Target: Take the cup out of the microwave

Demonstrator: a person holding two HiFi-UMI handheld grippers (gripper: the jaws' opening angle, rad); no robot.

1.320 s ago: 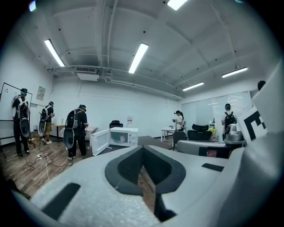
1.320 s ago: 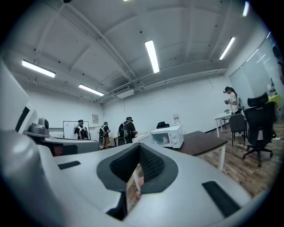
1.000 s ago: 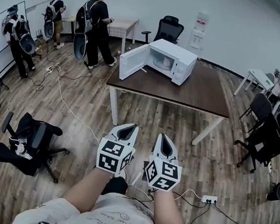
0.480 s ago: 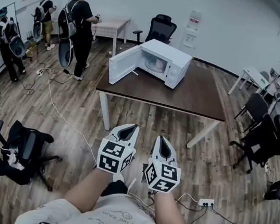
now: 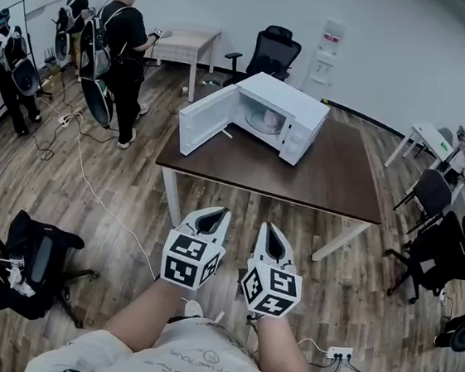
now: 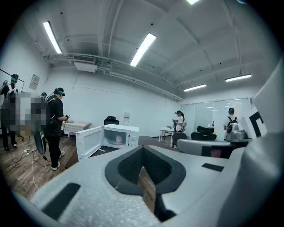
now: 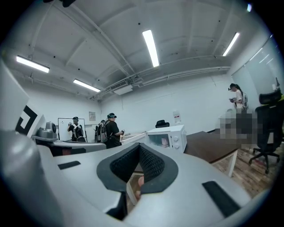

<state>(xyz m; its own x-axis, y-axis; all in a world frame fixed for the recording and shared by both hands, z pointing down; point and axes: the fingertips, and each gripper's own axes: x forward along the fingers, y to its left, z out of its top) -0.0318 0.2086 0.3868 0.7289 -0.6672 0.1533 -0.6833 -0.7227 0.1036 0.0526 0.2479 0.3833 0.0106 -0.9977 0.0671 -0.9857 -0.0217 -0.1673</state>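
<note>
Holding nothing: left gripper [image 5: 219, 212] and right gripper [image 5: 268, 228], both with jaws together, side by side. Ahead, well apart across the floor [image 5: 121, 210]: table [image 5: 333, 180] bearing the microwave [image 5: 305, 118], its door [image 5: 207, 120] swung open leftward. Cup [image 5: 267, 120] inside the cavity, roughly straight ahead; neither gripper clearly nearer.

Bright ceiling strip lights [image 6: 143, 48], even light, strong fisheye edges, sharp focus

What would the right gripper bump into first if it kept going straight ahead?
Likely the near edge of the dark brown rectangular table, with the open white microwave behind it; height is hard to judge.
</note>
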